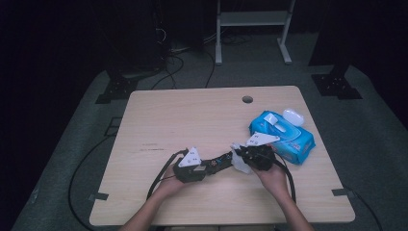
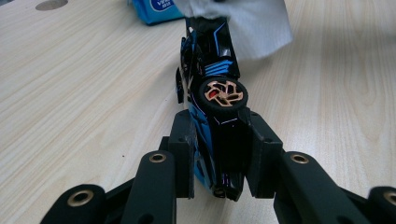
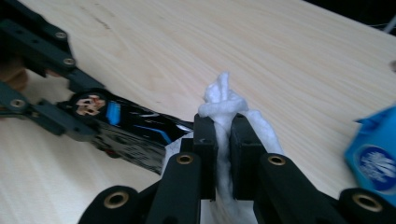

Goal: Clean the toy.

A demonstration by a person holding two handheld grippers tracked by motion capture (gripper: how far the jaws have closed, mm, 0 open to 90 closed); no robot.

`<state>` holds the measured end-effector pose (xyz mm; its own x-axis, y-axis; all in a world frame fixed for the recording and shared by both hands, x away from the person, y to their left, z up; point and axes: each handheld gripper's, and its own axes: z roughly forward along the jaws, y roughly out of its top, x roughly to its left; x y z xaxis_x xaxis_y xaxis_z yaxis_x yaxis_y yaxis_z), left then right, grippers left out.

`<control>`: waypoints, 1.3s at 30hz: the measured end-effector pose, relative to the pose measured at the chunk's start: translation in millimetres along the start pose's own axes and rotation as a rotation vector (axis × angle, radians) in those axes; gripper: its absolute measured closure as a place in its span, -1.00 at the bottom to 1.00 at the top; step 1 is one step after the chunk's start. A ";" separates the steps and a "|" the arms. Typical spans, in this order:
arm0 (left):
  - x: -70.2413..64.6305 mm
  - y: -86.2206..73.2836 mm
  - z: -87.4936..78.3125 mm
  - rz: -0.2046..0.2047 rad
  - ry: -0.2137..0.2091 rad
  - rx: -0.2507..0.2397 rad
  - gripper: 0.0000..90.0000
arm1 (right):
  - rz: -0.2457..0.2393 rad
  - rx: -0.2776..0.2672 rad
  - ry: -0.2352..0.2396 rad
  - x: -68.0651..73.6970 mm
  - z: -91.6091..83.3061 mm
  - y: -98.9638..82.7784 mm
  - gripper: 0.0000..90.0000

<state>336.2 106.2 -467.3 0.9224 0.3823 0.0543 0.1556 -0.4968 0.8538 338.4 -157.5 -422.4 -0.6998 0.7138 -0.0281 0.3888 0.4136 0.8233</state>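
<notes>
**Fingers clamp toy car and wipe over the table**

The fingers (image 2: 184,154) of the left gripper (image 2: 219,156) are clenched on a black-and-blue toy car (image 2: 212,79), pinching its rear end from both sides; the car lies on its side between them, one orange-spoked wheel (image 2: 223,94) facing up. In the high view, the left gripper (image 1: 208,166) sits low on the wooden table (image 1: 192,120), near the person's edge, with the car (image 1: 219,162) reaching rightward from it. At the car's far end a white wipe (image 2: 252,23) drapes over its nose. The right gripper (image 3: 223,154) has its fingers (image 3: 205,144) squeezed tight on that wipe (image 3: 224,105), bunched into a twisted tuft that pokes out above the pads. In the high view the right gripper (image 1: 243,156) meets the car just right of the table's centre. Farther right, just beyond the right hand (image 1: 274,175), lies a blue pack of wet wipes (image 1: 288,137), with a small white case (image 1: 292,115) touching its far edge.
</notes>
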 end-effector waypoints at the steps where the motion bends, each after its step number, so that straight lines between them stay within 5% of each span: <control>1: 0.0 0.0 0.0 0.000 0.000 0.000 0.52 | 0.000 0.005 0.016 4.3 3.4 0.9 0.84; 7: -1.2 0.6 -0.3 0.001 -0.001 0.004 0.53 | -0.063 0.014 0.100 28.1 14.1 10.5 0.86; 8: -1.4 0.8 -1.2 0.005 -0.003 0.010 0.53 | -0.067 0.009 0.160 38.9 19.0 13.6 0.85; 10: -0.3 0.2 -3.3 0.004 -0.007 0.016 0.54 | -0.091 0.011 0.166 43.0 20.9 15.3 0.85; 13: 0.8 -0.5 -5.7 0.013 -0.010 0.023 0.54 | -0.072 0.015 0.144 34.9 19.0 14.8 0.85; 14: 1.8 -1.0 -7.1 0.011 -0.010 0.024 0.54 | -0.027 0.007 0.102 20.9 13.6 10.9 0.85; 19: 4.9 -1.9 -10.2 0.003 -0.017 0.033 0.54 | 0.091 -0.027 0.041 -7.1 1.1 -1.4 0.85; 23: 7.1 -4.5 -16.6 0.007 -0.010 0.055 0.58 | 0.167 -0.042 0.071 -15.5 6.7 -8.4 0.84; 33: 15.0 -13.3 -50.1 -0.032 0.019 0.089 0.43 | 0.092 -0.053 0.102 24.1 21.2 0.8 0.84; 37: 15.7 -6.9 -56.8 -0.028 0.020 0.119 0.26 | 0.085 -0.050 0.145 29.4 23.2 3.5 0.84; 39: 17.3 0.5 -57.6 -0.012 0.025 0.131 0.19 | 0.078 -0.106 0.123 27.0 10.8 4.5 0.84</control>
<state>331.9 157.5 -436.2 0.9112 0.4076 0.0591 0.2130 -0.5891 0.7795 327.8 -130.3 -425.6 -0.7406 0.6640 0.1029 0.3843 0.2929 0.8755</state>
